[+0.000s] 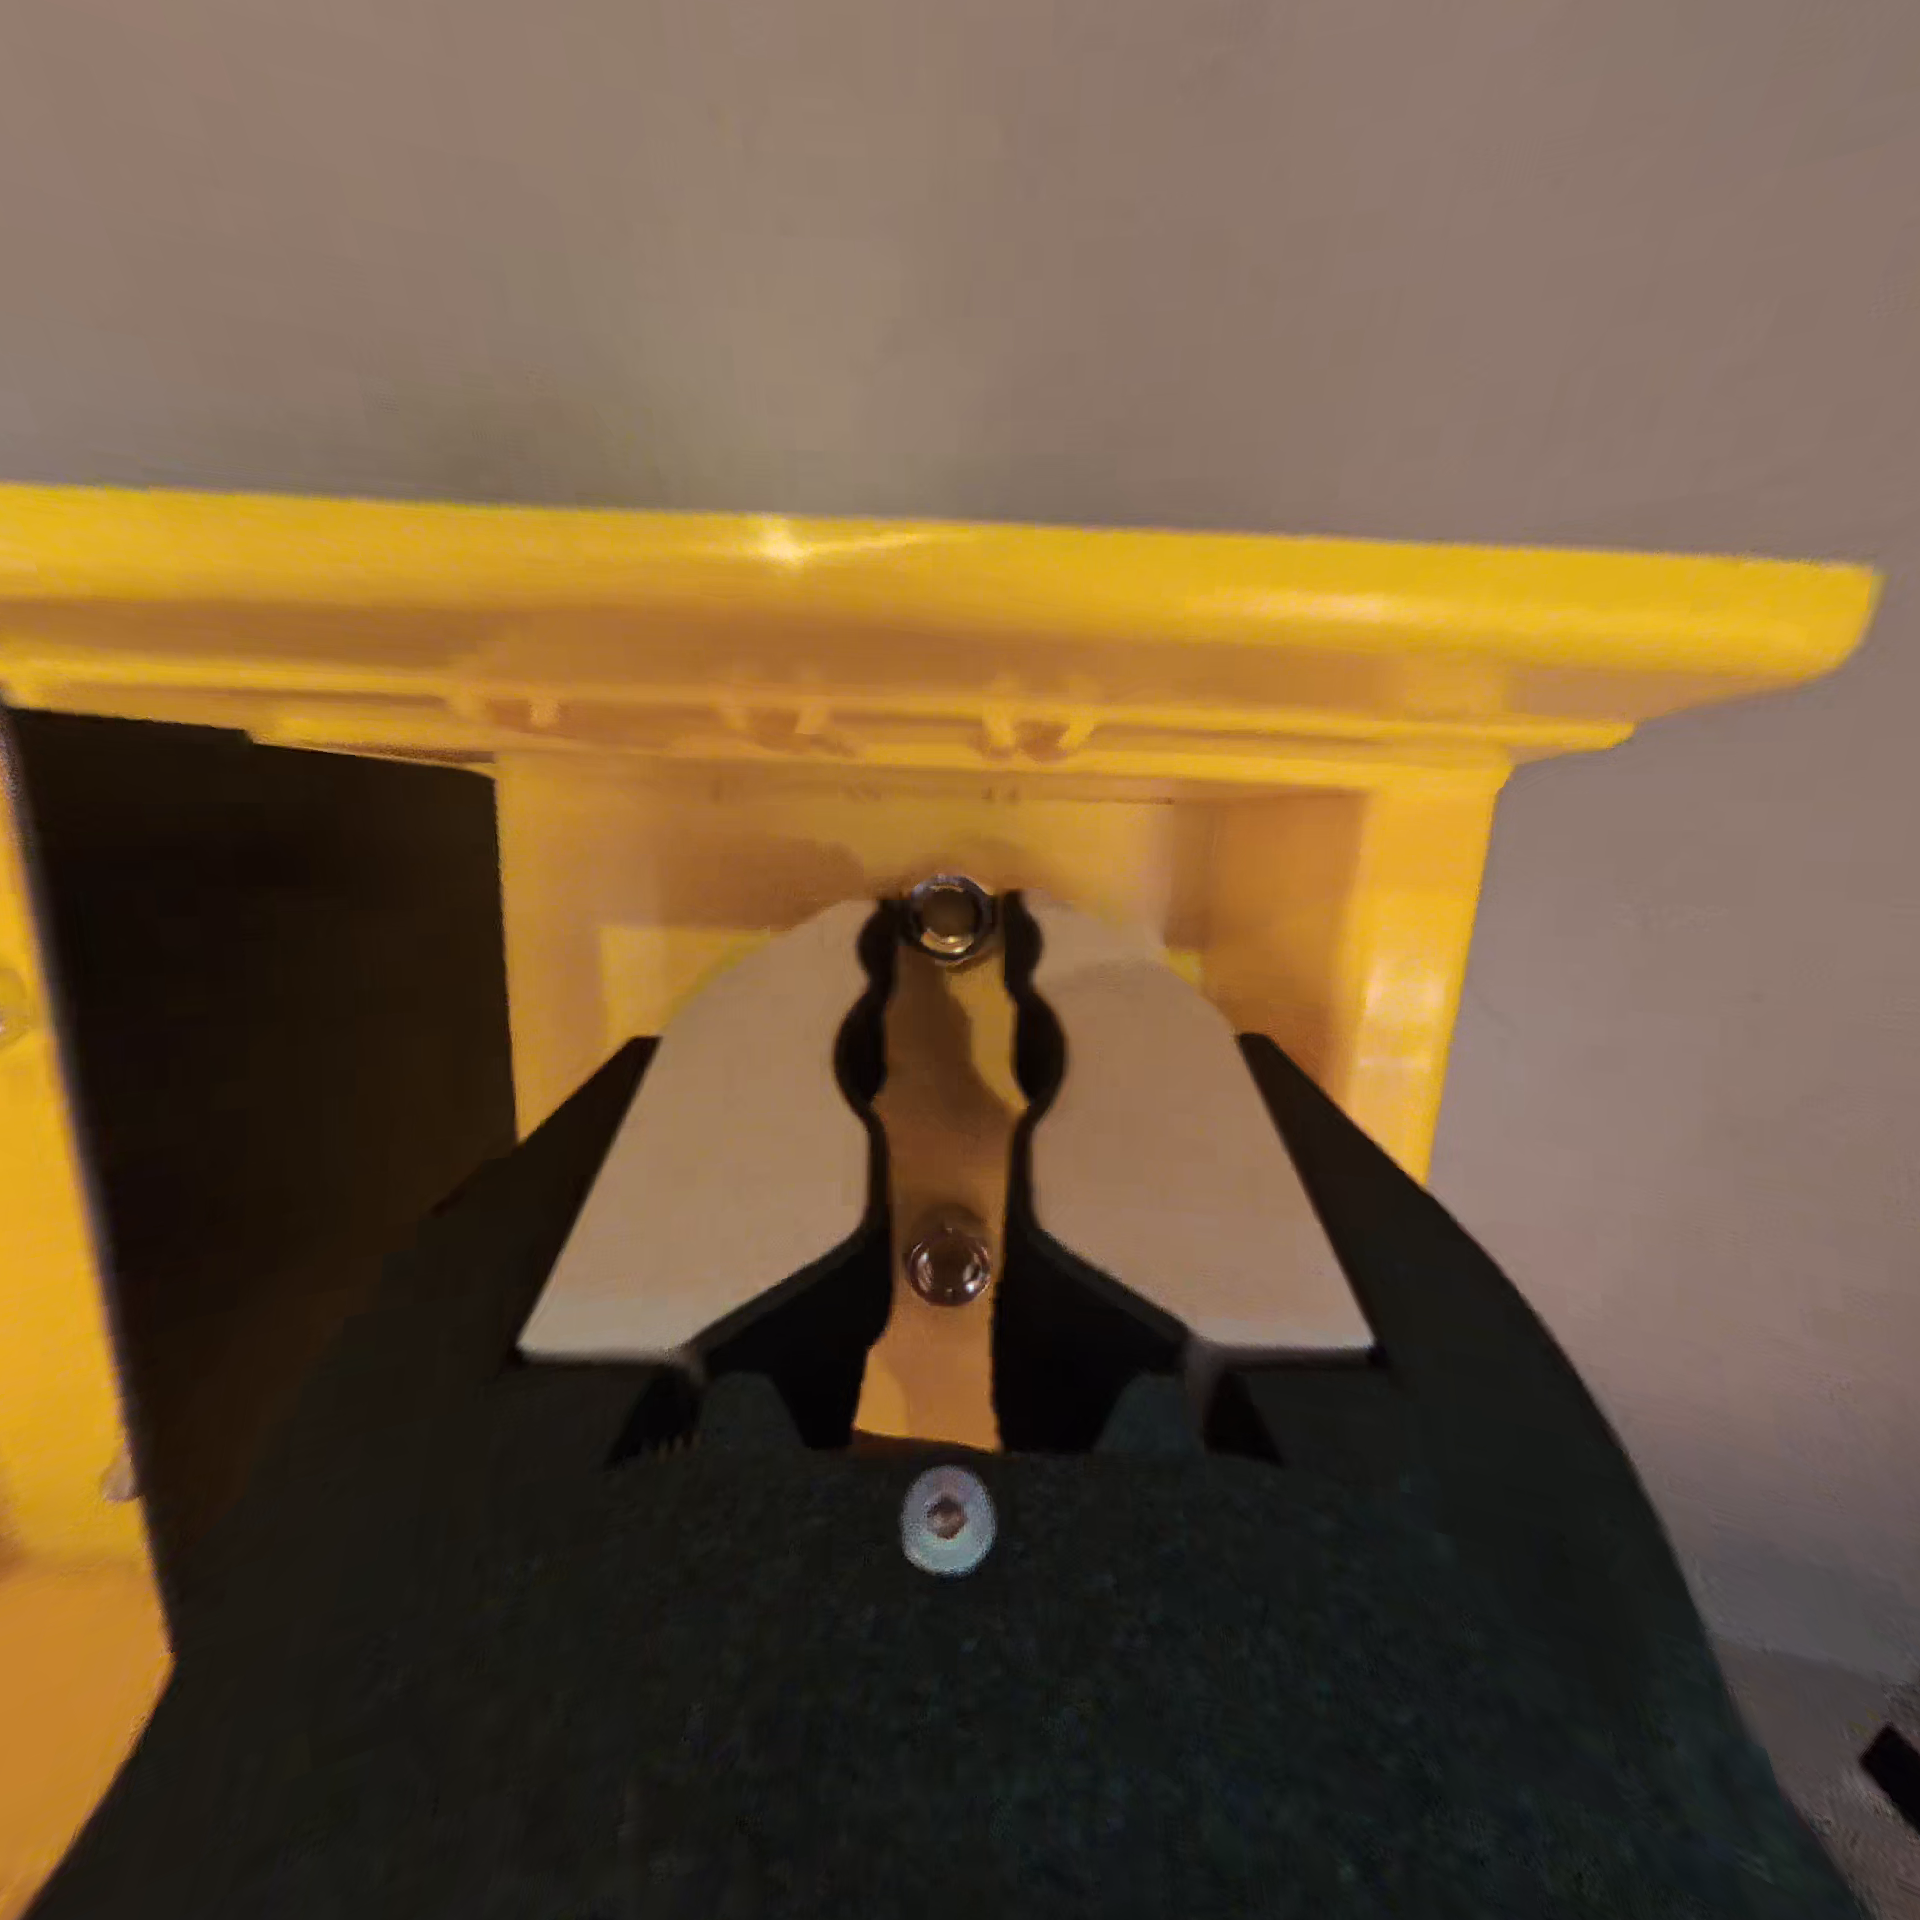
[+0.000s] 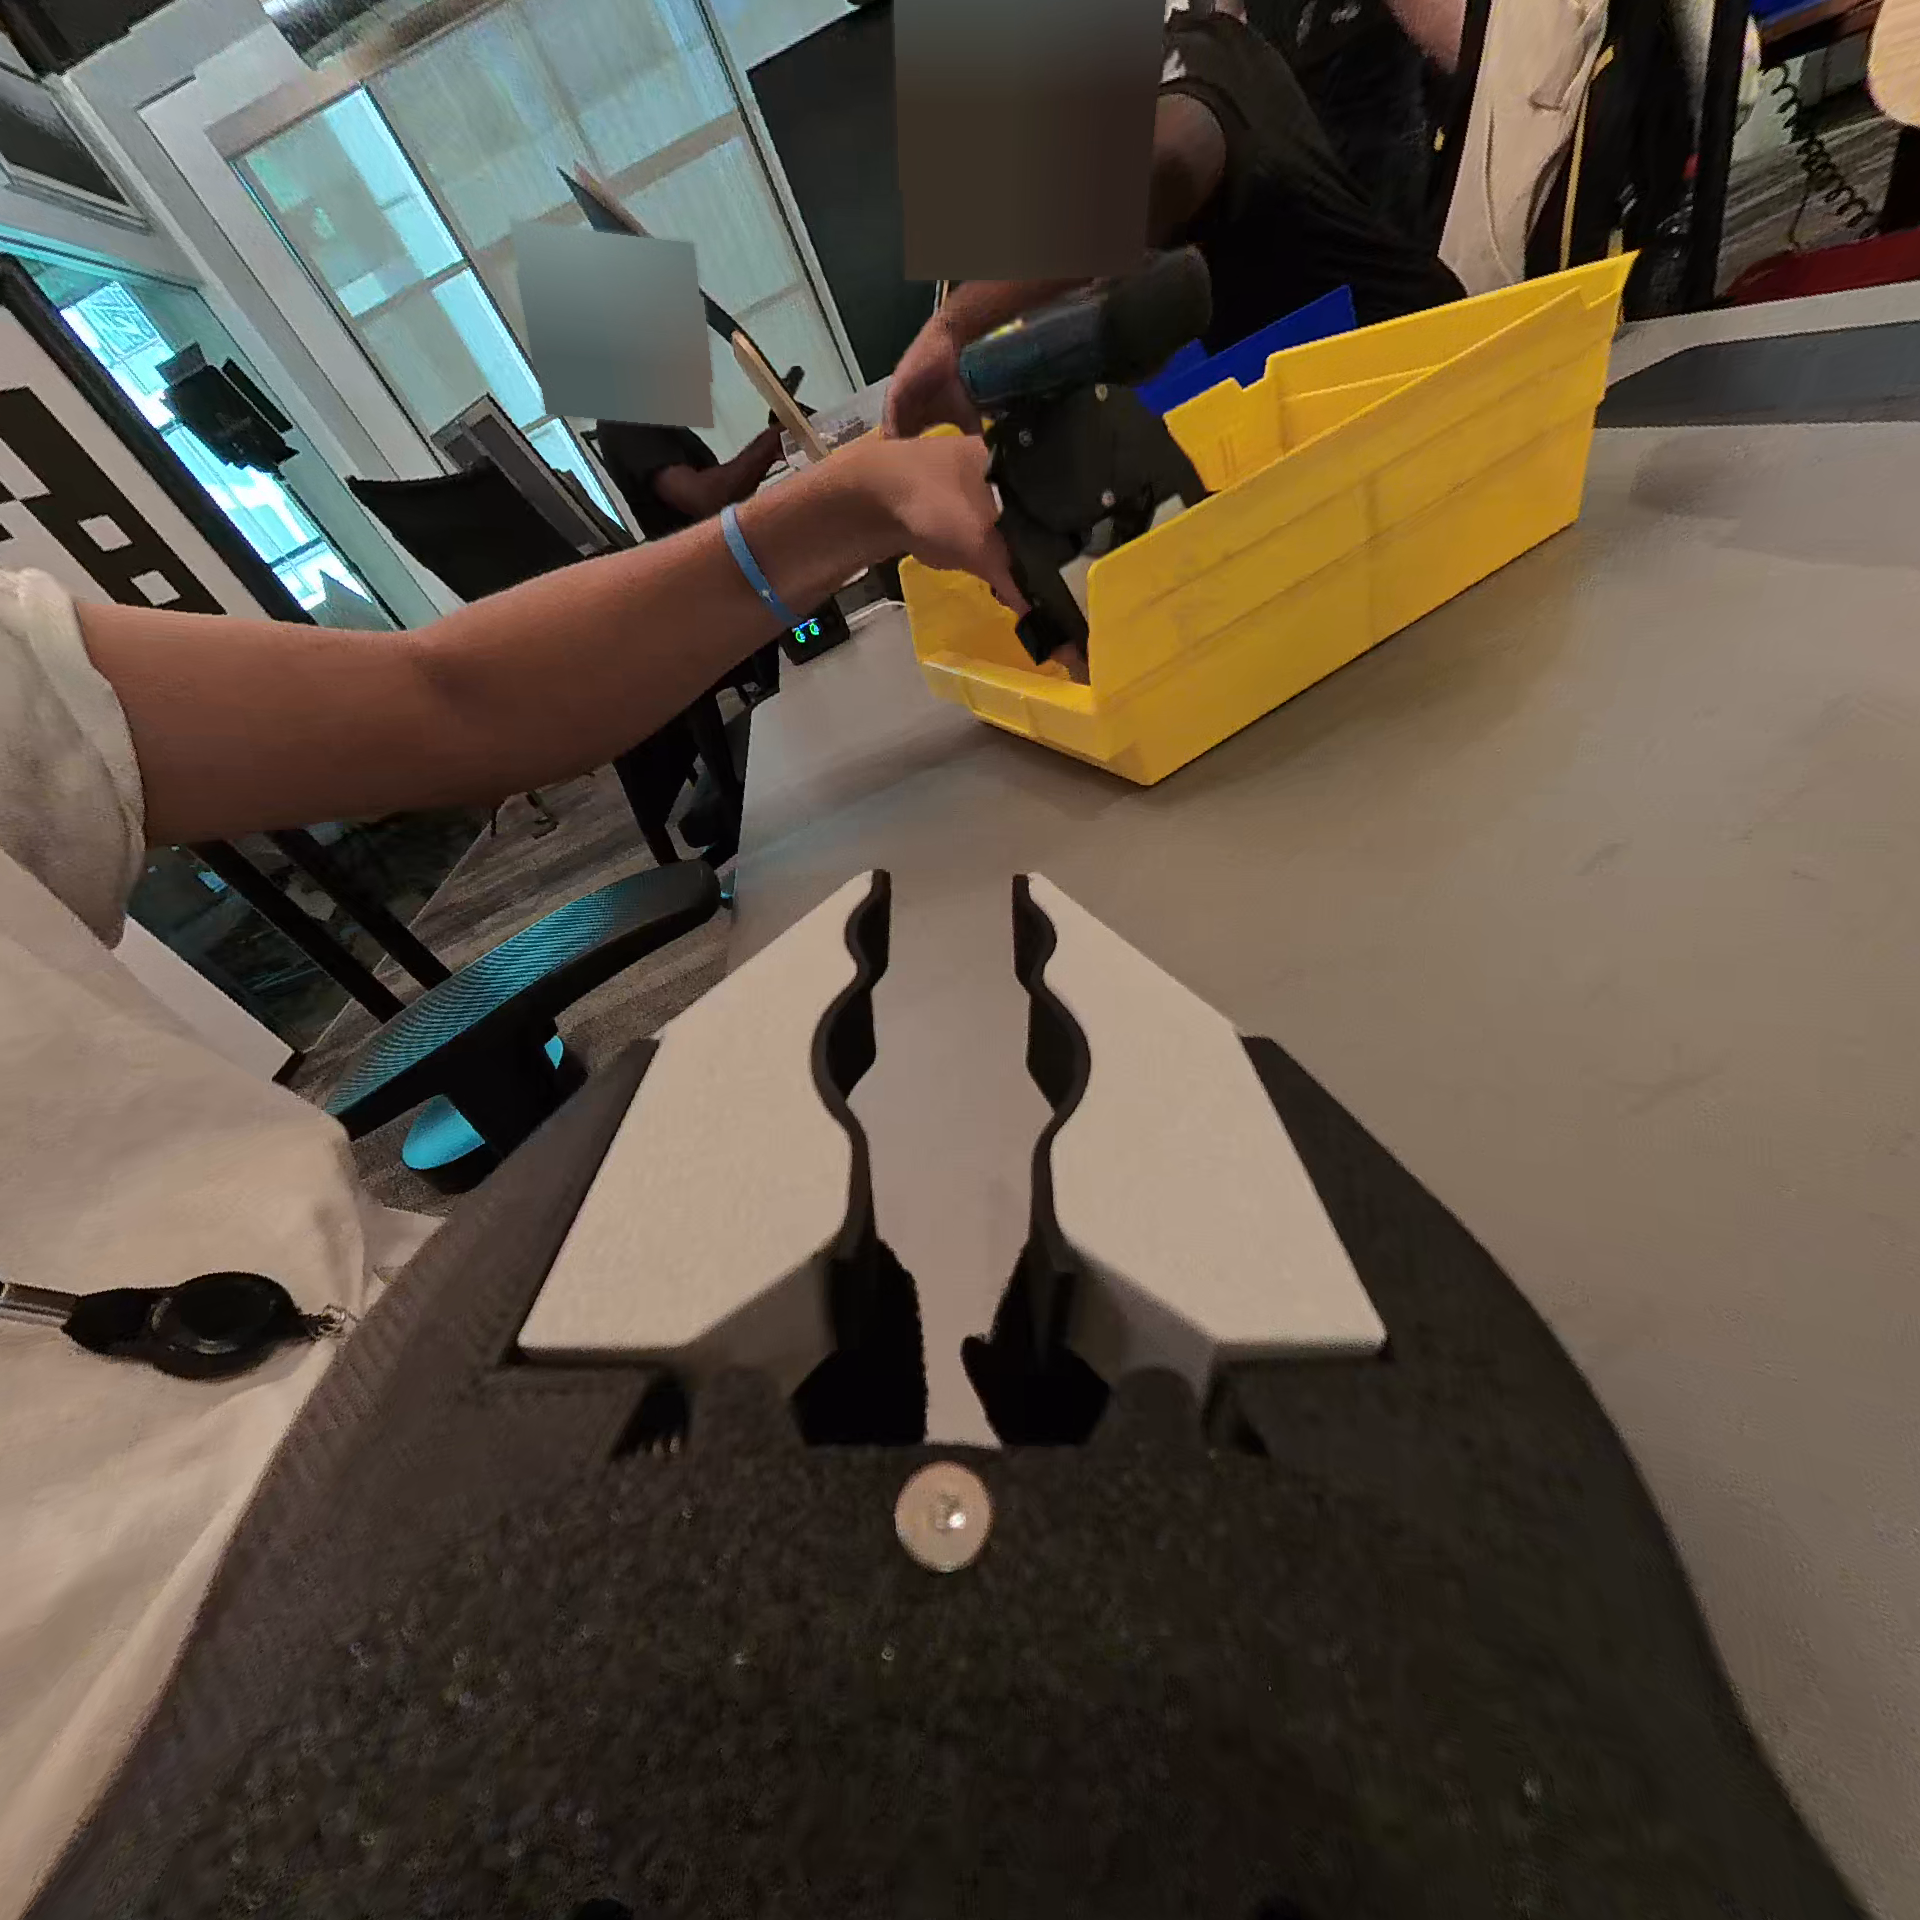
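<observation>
**Left jaws on a nut at the bin's front lip, and it looked easy to lose**

My left gripper (image 1: 948, 925) was reached down into the front end of the yellow bin (image 2: 1340, 582), jaws drawn in around a small silver nut (image 1: 945, 922) right at the tips. The pads looked to be on its flanks, but that shot was smeared, so I wouldn't swear to how firm the pinch was. A second nut (image 1: 947, 1265) sat further back between the fingers, on the bin floor, apparently not gripped.

What worried me: the hold was only at the very tips, so any twist of the wrist could've popped the nut out. It was also hard up against the bin wall (image 1: 935, 831), so pushing forward would've jammed the tips.

My right gripper (image 2: 951, 894) sat spread and empty over the grey table (image 2: 1455, 935), well away from the bin.
</observation>
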`<state>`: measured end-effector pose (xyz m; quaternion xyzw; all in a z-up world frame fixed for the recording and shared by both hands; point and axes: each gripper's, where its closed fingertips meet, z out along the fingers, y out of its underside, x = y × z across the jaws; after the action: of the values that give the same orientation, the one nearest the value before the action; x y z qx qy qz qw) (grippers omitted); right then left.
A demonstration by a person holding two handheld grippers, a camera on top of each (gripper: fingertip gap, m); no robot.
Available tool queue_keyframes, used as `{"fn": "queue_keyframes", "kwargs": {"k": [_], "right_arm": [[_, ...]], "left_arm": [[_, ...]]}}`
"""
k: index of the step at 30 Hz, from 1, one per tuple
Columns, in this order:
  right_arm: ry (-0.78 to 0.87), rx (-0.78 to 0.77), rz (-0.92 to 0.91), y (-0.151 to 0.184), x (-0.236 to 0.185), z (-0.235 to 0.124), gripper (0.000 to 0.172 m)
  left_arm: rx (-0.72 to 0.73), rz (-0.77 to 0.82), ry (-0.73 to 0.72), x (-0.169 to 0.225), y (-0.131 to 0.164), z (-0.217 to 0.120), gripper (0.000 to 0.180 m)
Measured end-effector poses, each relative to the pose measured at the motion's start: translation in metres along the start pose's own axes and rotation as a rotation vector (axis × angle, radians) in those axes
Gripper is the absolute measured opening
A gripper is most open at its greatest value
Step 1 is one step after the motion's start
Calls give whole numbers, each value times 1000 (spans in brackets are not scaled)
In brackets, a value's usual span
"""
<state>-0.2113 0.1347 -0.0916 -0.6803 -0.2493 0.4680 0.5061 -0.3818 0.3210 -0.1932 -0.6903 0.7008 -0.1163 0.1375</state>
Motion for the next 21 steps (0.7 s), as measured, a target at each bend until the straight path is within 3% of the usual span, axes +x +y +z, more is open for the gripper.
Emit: {"fn": "queue_keyframes", "kwargs": {"k": [5, 13, 21], "right_arm": [[1, -5, 2, 0, 2, 0, 23], [-26, -27, 17, 6, -4, 4, 23], [-50, -40, 28, 8, -8, 6, 23]], "left_arm": [[-17, 22, 8, 0, 9, 0, 17], [-52, 54, -40, -10, 52, -18, 17], [5, 40, -86, -27, 44, -48, 17]]}}
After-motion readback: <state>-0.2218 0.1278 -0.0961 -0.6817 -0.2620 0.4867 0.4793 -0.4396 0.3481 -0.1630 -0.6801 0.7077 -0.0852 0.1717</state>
